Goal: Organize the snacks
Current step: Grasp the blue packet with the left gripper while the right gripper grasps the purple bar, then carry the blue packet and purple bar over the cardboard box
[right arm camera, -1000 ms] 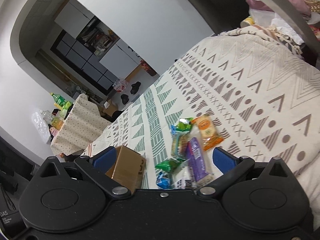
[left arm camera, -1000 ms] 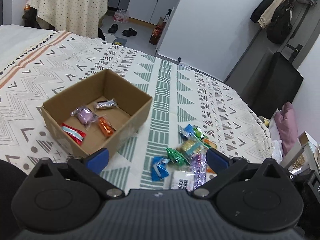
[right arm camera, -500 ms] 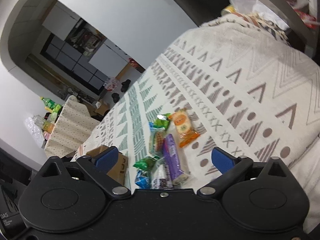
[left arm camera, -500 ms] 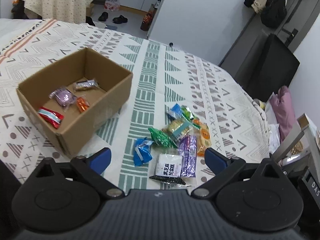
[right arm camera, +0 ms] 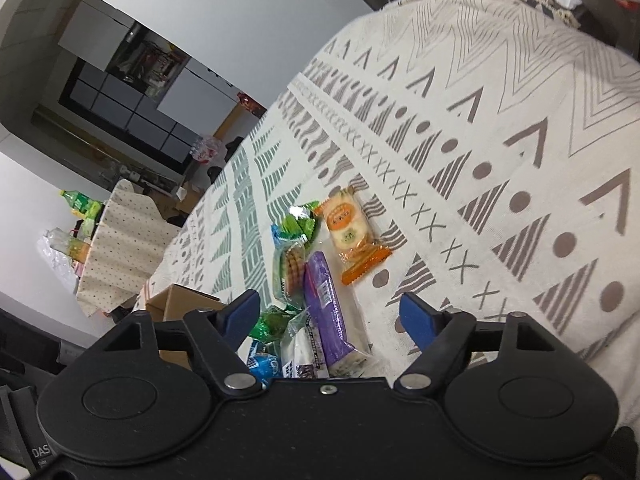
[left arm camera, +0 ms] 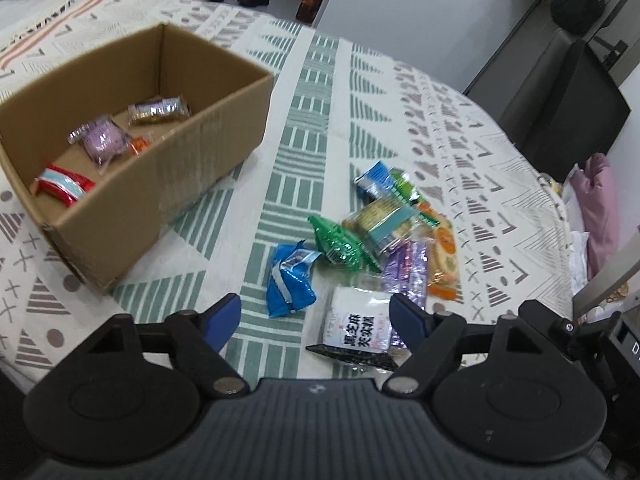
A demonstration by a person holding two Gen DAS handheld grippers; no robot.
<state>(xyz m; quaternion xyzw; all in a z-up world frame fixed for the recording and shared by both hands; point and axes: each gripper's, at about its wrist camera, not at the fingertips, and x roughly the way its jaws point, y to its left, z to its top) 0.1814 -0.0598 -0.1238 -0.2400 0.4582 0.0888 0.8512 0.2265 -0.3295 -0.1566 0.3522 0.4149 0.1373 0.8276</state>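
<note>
A pile of wrapped snacks lies on the patterned bedspread (left arm camera: 312,92): a blue packet (left arm camera: 290,278), a green packet (left arm camera: 340,244), a white packet (left arm camera: 360,330), a purple bar (left arm camera: 404,274) and an orange cracker pack (left arm camera: 442,258). A brown cardboard box (left arm camera: 208,140) to the left holds several snacks. My left gripper (left arm camera: 314,318) hovers low over the blue and white packets, its jaws closing, pads touching nothing. My right gripper (right arm camera: 332,316) hangs over the purple bar (right arm camera: 324,300), jaws closing, with the bar between them and untouched. The orange cracker pack (right arm camera: 352,236) lies just beyond.
A black monitor (left arm camera: 560,120) and pink cloth (left arm camera: 598,216) sit past the bed's right edge. A cloth-covered table (right arm camera: 124,244) with bottles stands in the far room. The box corner (right arm camera: 180,304) shows left of the right gripper.
Both grippers have come down toward the snack pile, which now looks larger and nearer. The blue jaws of both stand narrower than before. The snacks have not moved.
</note>
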